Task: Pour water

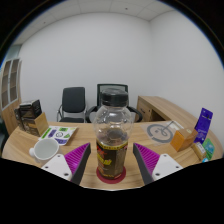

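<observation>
— Across the room, what stands out first?
— White walls, and two dark office chairs (pixel 90 102) pushed up to the far edge of a wooden tabletop (pixel 150 112). That tabletop carries everything else.

— And the task's thing?
— A clear plastic bottle (pixel 112 140) stands upright, between the fingers and close to the camera. It has a pale cap, and amber liquid fills its lower part. Its base sits on a small red coaster (pixel 112 177).

— What are the fingers doing?
— The gripper (pixel 112 163) has a purple pad on each side, the left pad (pixel 77 158) and the right pad (pixel 150 158). Both fingers come up against the bottle's sides, but I cannot tell whether they actually press on it or merely flank it.

— What else lies on the tabletop?
— To the left, a dark box (pixel 33 117) stands upright near the far edge. Ahead of it lies a flat printed packet (pixel 62 134), and nearer the left finger sits a white bowl (pixel 45 150). To the right, a round grey disc (pixel 160 131) lies flat beyond the right finger. Further right stand an orange container (pixel 182 138) and a tall blue carton (pixel 203 124), just beside each other.
</observation>
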Motion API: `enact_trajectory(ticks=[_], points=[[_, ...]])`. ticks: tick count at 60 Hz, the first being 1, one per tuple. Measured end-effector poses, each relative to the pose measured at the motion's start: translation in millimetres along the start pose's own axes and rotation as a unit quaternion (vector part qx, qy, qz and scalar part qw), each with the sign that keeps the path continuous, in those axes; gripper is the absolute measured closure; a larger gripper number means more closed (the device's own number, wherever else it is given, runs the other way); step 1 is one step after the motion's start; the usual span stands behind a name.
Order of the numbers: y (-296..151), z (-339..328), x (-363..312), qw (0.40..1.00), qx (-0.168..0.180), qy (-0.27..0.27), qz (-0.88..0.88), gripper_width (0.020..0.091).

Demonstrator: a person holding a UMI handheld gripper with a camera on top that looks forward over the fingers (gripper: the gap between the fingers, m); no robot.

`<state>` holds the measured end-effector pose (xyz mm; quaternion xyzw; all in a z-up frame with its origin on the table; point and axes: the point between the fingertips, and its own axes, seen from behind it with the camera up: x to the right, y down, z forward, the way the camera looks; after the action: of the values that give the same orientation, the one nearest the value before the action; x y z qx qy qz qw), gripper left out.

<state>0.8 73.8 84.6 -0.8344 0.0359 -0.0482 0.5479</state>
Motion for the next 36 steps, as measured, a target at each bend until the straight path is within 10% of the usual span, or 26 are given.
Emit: enact_trajectory(ticks=[36], points=[[-6, -337, -75, 0.998, -0.065, 0.007, 0.01, 0.0249]])
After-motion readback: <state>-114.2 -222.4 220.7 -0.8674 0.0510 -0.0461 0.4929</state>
